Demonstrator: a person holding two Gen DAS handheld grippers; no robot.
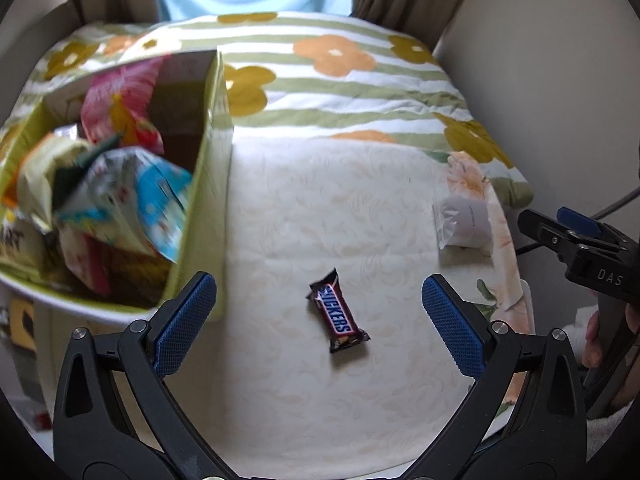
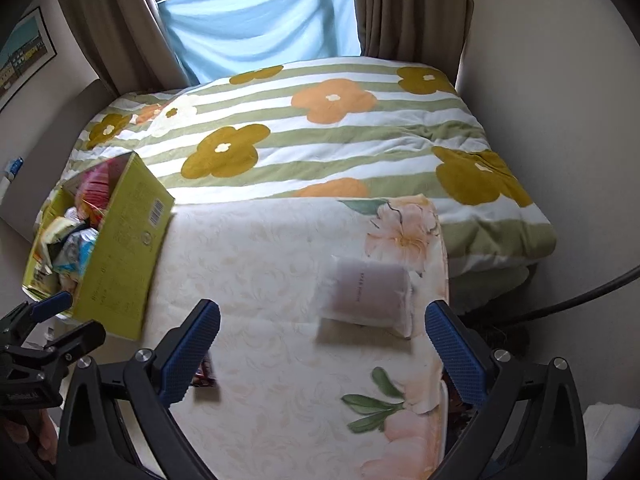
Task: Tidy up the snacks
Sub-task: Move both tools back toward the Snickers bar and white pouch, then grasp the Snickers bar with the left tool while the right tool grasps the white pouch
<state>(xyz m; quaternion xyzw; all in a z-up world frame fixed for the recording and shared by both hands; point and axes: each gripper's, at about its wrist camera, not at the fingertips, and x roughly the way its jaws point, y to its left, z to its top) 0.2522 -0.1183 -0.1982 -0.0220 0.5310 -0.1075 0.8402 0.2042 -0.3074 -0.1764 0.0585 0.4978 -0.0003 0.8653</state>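
A Snickers bar (image 1: 338, 312) lies on the cream cloth between the fingers of my open, empty left gripper (image 1: 318, 318). A yellow-green cardboard box (image 1: 204, 184) full of snack bags stands at the left; it also shows in the right wrist view (image 2: 120, 256). A frosted white snack pouch (image 1: 464, 222) lies at the right; in the right wrist view it (image 2: 368, 294) lies just ahead of my open, empty right gripper (image 2: 322, 344). The Snickers bar (image 2: 206, 376) peeks out behind that gripper's left finger.
The cream cloth (image 2: 272, 248) covers a small table with its right edge (image 2: 444, 280) close to the pouch. A flowered striped quilt (image 2: 320, 132) lies beyond. Curtains and a window stand at the back. The right gripper shows in the left view (image 1: 576, 240).
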